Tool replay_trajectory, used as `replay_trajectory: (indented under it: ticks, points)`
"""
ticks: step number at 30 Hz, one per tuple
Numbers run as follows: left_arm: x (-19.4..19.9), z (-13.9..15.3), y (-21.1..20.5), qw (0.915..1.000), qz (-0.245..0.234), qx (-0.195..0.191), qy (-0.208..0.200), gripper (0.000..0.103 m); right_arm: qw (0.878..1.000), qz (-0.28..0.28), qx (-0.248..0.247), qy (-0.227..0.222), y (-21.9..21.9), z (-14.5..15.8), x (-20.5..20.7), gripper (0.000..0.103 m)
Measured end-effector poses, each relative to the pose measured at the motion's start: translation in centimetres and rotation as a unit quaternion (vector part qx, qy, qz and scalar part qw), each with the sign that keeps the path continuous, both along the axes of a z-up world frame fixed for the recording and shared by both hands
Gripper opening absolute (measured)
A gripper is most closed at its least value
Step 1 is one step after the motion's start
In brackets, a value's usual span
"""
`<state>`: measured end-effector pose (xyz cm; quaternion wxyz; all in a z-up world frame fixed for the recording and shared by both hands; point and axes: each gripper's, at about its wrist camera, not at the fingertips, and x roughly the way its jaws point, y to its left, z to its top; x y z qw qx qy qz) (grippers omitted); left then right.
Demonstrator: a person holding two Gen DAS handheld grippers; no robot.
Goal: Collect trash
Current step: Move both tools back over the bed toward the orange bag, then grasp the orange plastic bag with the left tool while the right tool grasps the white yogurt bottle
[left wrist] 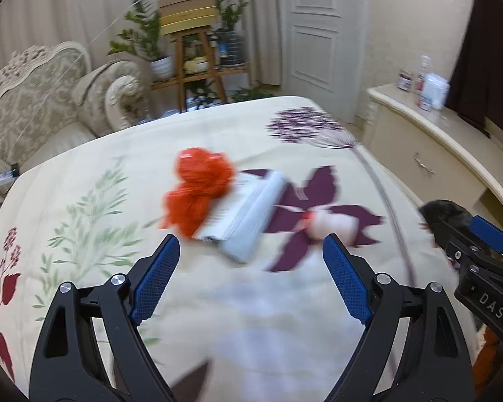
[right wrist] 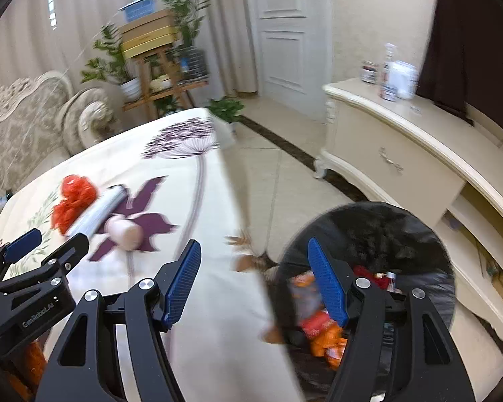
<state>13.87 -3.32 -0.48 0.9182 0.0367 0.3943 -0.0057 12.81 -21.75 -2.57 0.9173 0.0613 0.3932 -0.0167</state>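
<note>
On the floral tablecloth [left wrist: 84, 221] lie a crumpled orange-red net bag [left wrist: 198, 191], a flat white-grey package [left wrist: 248, 214] against it, and a pale pink round piece [left wrist: 335, 226] to the right. My left gripper [left wrist: 251, 244] hovers just short of them, open and empty. In the right wrist view the same bag [right wrist: 73, 201], package [right wrist: 97, 214] and pink piece [right wrist: 124, 232] sit at the left. My right gripper [right wrist: 254, 244] is open and empty over the table's edge. A black-lined bin [right wrist: 385, 227] on the floor holds orange wrappers.
A cream sideboard [right wrist: 402, 154] with bottles and a jar runs along the right wall, close behind the bin. An ornate sofa [left wrist: 33, 100] and a wooden plant stand [left wrist: 191, 50] stand beyond the table. Tiled floor [right wrist: 278, 167] separates the table from the sideboard.
</note>
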Motion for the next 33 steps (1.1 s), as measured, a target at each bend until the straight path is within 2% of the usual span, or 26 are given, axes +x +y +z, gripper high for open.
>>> replay_trajectory:
  ticks: [10, 16, 24, 33]
  points:
    - [0.9, -0.6, 5.5, 0.9989, 0.045, -0.004, 0.009, 0.085, 0.998, 0.063, -0.005, 0.009, 6.0, -0.2, 2.7, 0.065]
    - [1.6, -1.0, 6.7, 0.9986, 0.049, -0.011, 0.013, 0.085, 0.996, 0.085, -0.015, 0.019, 8.2, -0.7, 4.5, 0.061]
    - [2.4, -1.4, 7.1, 0.9987, 0.044, -0.019, 0.018, 0.085, 0.993, 0.104, -0.025, 0.046, 9.5, -1.8, 5.2, 0.043]
    - [3.0, -1.5, 7.4, 0.9988, 0.040, -0.021, 0.020, 0.085, 0.994, 0.100, -0.024, 0.043, 9.5, -1.8, 4.9, 0.043]
